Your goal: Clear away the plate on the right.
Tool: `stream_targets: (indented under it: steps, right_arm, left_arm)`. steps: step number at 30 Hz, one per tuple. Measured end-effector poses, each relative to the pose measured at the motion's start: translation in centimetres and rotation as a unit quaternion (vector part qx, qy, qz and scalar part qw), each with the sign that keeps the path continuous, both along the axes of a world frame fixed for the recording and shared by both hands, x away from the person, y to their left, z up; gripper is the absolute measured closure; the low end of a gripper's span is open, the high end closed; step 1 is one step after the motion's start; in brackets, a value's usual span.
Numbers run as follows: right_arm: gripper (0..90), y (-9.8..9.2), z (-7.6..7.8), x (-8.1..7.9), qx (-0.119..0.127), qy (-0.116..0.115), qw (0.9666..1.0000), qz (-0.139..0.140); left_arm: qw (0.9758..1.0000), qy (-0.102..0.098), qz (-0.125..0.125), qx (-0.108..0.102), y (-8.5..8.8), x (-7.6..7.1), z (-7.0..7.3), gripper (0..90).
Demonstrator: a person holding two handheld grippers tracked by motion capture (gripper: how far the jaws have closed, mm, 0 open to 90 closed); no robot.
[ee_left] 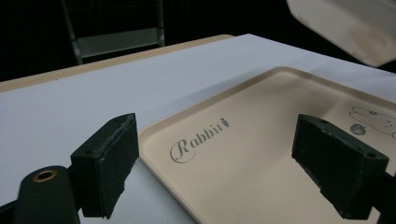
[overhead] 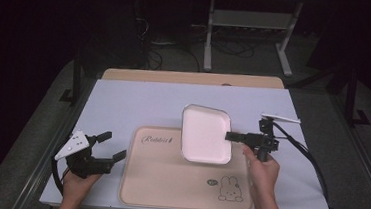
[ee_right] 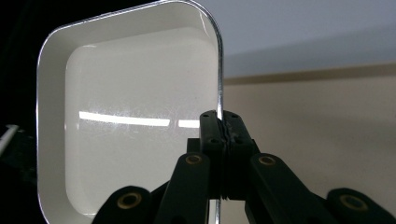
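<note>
Nearest the high camera we are seeing two forearms coming in from the bottom edge. The left hand (overhead: pixel 78 182) is holding the left gripper (overhead: pixel 111 147) low at the table's left side, jaws spread wide apart with nothing between them, aiming toward the beige rectangular plastic tray (overhead: pixel 167 183). The right hand (overhead: pixel 261 170) is gripping the right gripper (overhead: pixel 229 136) from below, the tool pointing left, its jaws pinched tight on the right rim of the white square shallow dish (overhead: pixel 205 135).

The dish is being held lifted above the tray's far right part, over the white table cover (overhead: pixel 138 101); in the left gripper view it is showing its underside (ee_left: pixel 345 25), clear of the tray.

On the tray we are reading "Rabbit" in script (ee_left: pixel 198 140) with a small carrot mark, and a rabbit drawing (overhead: pixel 230 188) near the front right corner.

The right gripper view is showing the dish's glossy inside (ee_right: pixel 135 121) and its thin rim clamped between the jaw pads (ee_right: pixel 212 133).
</note>
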State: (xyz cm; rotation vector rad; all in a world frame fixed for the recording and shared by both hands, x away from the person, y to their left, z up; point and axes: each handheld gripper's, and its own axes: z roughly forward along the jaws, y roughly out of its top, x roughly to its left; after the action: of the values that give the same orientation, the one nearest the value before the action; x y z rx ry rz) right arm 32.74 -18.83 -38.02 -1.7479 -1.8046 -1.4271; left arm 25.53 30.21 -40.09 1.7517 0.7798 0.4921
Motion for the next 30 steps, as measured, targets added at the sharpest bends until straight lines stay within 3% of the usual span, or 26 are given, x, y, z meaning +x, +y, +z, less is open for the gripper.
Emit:
stream_targets:
  steps: [2, 5, 9, 30]
  right_arm:
    - [88.4, 0.7, -1.1, 0.0, -0.004, 0.013, 0.9999, 0.003]
    - [88.4, 1.4, -2.6, -0.1, 0.008, 0.031, 0.9995, 0.003]
    - [88.3, 2.4, -3.7, -0.2, 0.0, 0.041, 0.9991, 0.005]
    - [88.3, 3.1, -5.7, -0.8, -0.004, 0.064, 0.9978, -0.019]
  left_arm:
    - [1.0, 0.0, 0.001, -0.001, 0.1, 0.0, 0.0, 14.3]
    - [1.0, 0.0, 0.002, -0.002, 0.2, 0.0, 0.0, 14.3]
    - [1.0, -0.001, 0.003, -0.004, 0.3, 0.0, 0.0, 14.2]
    - [1.0, -0.003, 0.004, -0.004, 0.4, 0.0, 0.1, 14.3]
